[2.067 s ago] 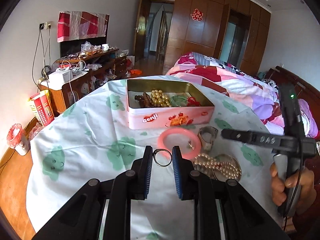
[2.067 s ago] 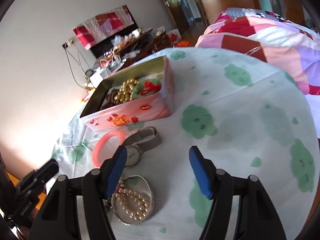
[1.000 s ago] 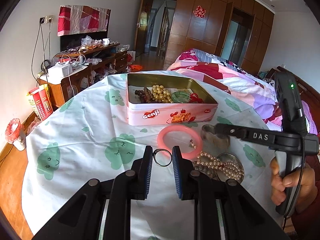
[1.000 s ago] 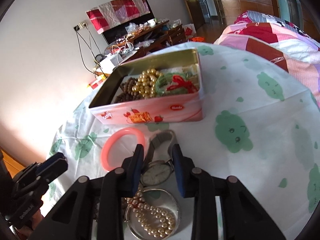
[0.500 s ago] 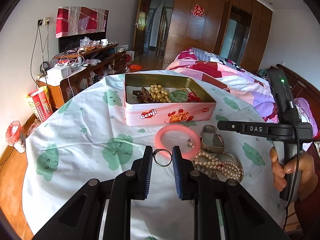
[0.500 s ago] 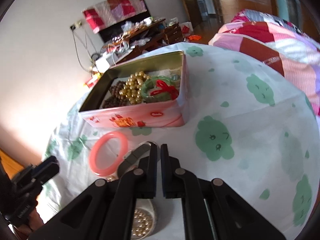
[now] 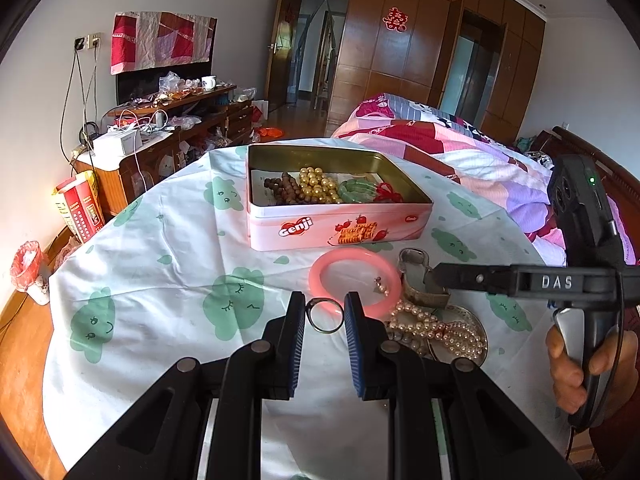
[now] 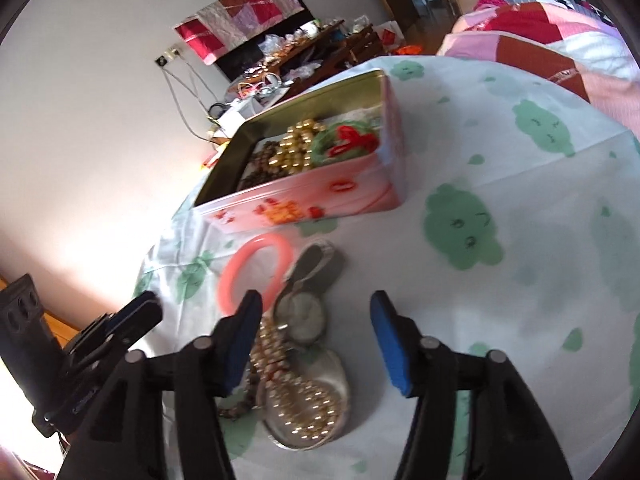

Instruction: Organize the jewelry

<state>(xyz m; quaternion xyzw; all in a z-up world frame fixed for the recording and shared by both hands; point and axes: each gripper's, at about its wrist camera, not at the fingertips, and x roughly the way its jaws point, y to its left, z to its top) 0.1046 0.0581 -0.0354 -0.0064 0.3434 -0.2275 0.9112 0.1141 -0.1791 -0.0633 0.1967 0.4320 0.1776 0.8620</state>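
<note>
My left gripper [image 7: 325, 314] is shut on a thin metal ring [image 7: 320, 328] just above the cloth. Behind it a pink bangle [image 7: 352, 254] lies flat, and an open pink tin [image 7: 340, 228] holds bead strings and a green bangle. My right gripper [image 8: 314, 300] hangs over a silver watch [image 8: 306, 314]; its jaws are opening wide and the pads touch nothing. The watch lies between the bangle [image 8: 262, 242] and a small dish of pearls [image 8: 304, 404]. In the left wrist view the right gripper [image 7: 436, 278] reaches in from the right, over the watch band [image 7: 416, 276].
A white cloth with green prints covers the round table [image 7: 160, 280]. A bed with a patchwork quilt [image 7: 460, 152] stands behind on the right, a cluttered wooden cabinet [image 7: 168, 128] on the left. A person's hand [image 7: 580, 360] grips the right gripper's handle.
The right jaws closed in around the watch, pressed fully together, then sprang wide, and that view has tilted. The left gripper and its ring have not moved.
</note>
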